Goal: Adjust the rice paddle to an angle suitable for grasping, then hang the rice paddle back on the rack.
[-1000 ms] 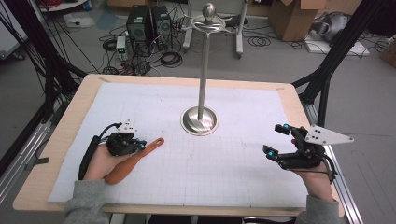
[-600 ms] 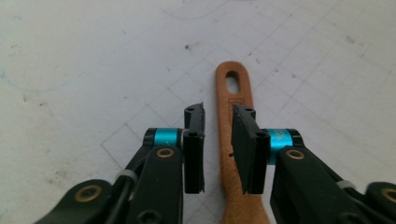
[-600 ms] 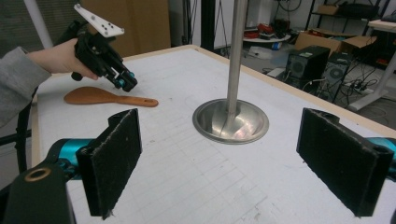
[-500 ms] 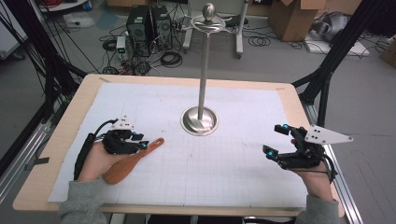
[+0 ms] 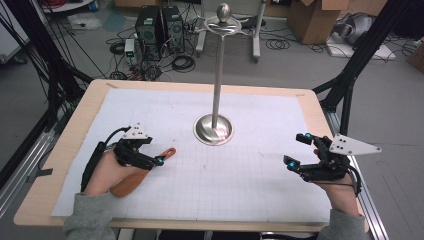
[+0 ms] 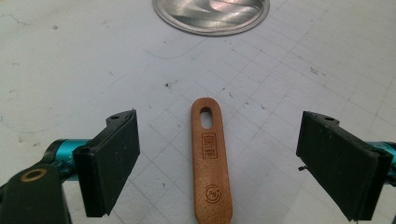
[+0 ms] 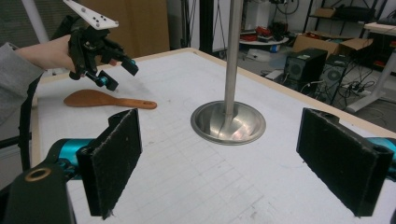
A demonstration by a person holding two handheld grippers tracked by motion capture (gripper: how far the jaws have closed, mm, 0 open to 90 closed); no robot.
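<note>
A wooden spatula [image 5: 166, 152] lies on the white grid mat at the left, its slotted handle pointing toward the metal stand. My left gripper [image 5: 154, 151] hovers open over the handle, held in a hand that covers part of the blade. In the left gripper view the handle [image 6: 211, 158] lies between the two spread black pads [image 6: 114, 156] without touching either. My right gripper [image 5: 295, 149] stands open at the right of the mat with nothing between its jaws. The right gripper view shows the spatula [image 7: 100, 99] with the left gripper [image 7: 116, 74] above it.
A tall metal stand rises from a round base [image 5: 214, 129] at the middle of the mat [image 5: 250, 185], its pole [image 5: 218, 65] ending in a ball top. The wooden table edge [image 5: 75, 130] frames the mat. Computers, cables and boxes sit on the floor beyond.
The left hand has turned and shifted slightly right over the spatula handle, bringing its grey plate into sight. The right gripper has stayed where it was.
</note>
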